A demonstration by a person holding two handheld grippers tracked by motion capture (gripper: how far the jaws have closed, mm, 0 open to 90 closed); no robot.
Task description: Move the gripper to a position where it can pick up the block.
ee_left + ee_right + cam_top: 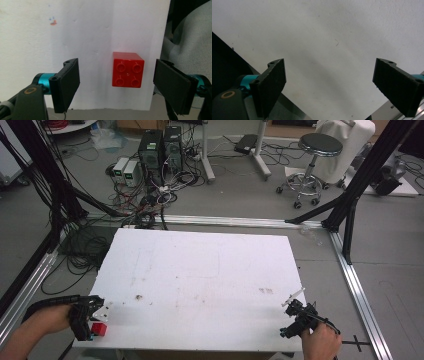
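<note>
At the lower left of the frame, my left gripper gapes wide around a red toy brick on the white table. My right gripper, lower right, also spreads wide, holding nothing.

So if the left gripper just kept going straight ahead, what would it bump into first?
The red block. It sits between the open jaws of the left gripper, nearer the right one, on the white table. How far ahead is unclear.
</note>
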